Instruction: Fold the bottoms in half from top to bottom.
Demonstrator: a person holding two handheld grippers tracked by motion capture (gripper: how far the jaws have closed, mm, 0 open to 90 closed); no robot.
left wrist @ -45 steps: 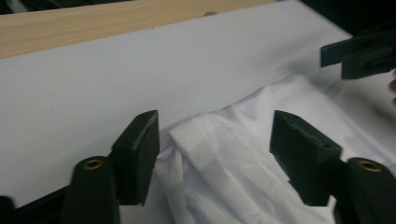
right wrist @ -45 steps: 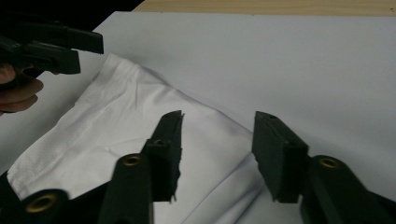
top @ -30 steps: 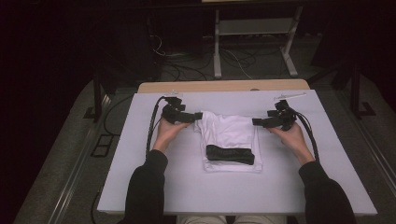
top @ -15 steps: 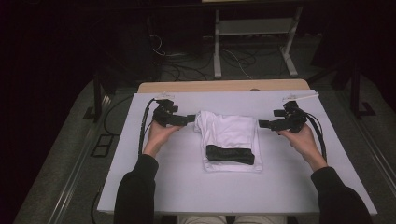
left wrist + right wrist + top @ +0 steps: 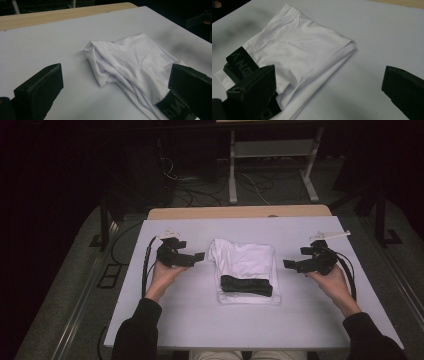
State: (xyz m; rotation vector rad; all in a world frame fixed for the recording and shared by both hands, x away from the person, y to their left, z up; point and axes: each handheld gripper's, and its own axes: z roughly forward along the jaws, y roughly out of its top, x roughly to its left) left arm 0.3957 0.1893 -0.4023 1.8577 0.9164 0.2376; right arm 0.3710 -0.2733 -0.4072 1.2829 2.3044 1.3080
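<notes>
A folded white garment (image 5: 246,267) with a black waistband (image 5: 246,285) lies in the middle of the white table (image 5: 200,320). My left gripper (image 5: 200,256) hovers just left of it, open, with nothing between its jaws. My right gripper (image 5: 288,264) is held to the right of the garment, also open and holding nothing. In the left gripper view the rumpled far end of the white garment (image 5: 130,62) lies ahead between the wide-spread jaws. In the right gripper view the smooth folded edge of the garment (image 5: 302,52) and the lettered waistband (image 5: 242,62) show.
A wooden strip (image 5: 240,212) runs along the table's far edge. A white stand (image 5: 270,155) and loose cables (image 5: 200,180) are on the dark floor beyond. Bare tabletop surrounds the garment on all sides.
Both grippers have drawn outward from the garment's top corners, the left one to the left and the right one to the right. The garment now lies free on the table.
</notes>
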